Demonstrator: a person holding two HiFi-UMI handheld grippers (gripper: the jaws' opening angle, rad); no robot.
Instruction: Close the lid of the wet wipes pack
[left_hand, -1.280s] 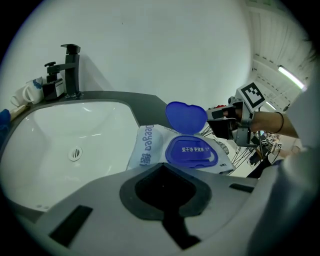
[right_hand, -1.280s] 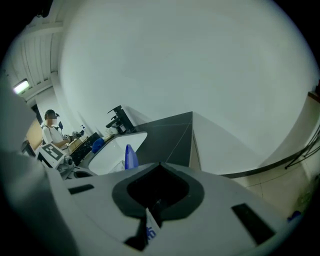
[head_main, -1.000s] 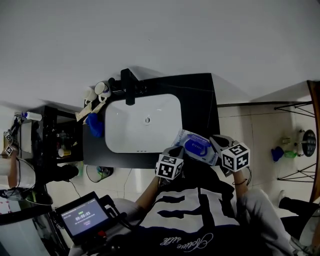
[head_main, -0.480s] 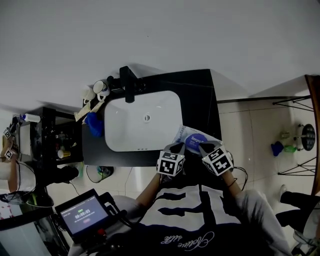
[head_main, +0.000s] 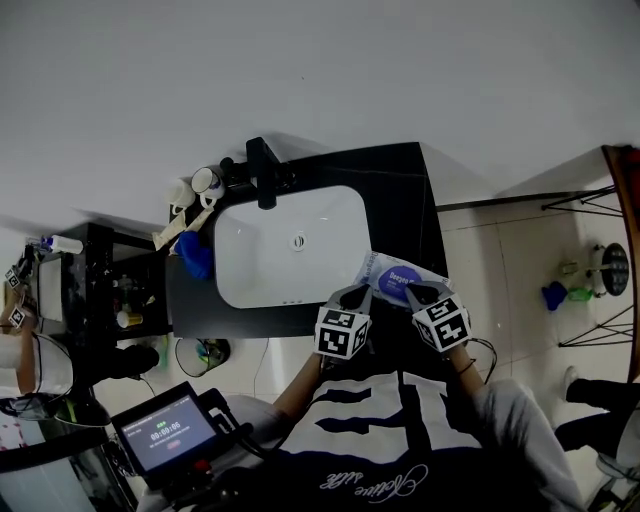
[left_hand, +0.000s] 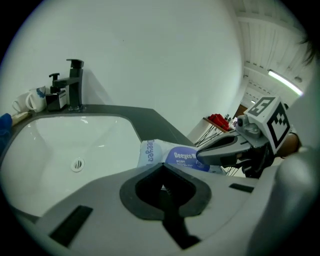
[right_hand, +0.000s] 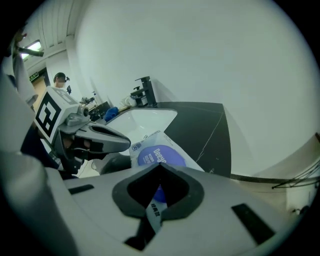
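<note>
Your left gripper (left_hand: 161, 168) has its jaws together, pinching the near edge of the wet wipes pack (head_main: 393, 279). Your right gripper (right_hand: 159, 169) is clamped on the pack too – a printed strip sits between its jaws, by the blue lid (right_hand: 160, 155). The pack is over the front right of the dark counter (head_main: 402, 200) – just beside the white sink (head_main: 255, 265).

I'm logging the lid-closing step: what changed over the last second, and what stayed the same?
The right gripper swung inward toward the left gripper. It went from the right end of the wet wipes pack to the blue lid, and its jaws are shut on the pack there. The pack shifted slightly. The left gripper kept its hold at the pack's near edge. The sink and tap are unchanged.
</note>
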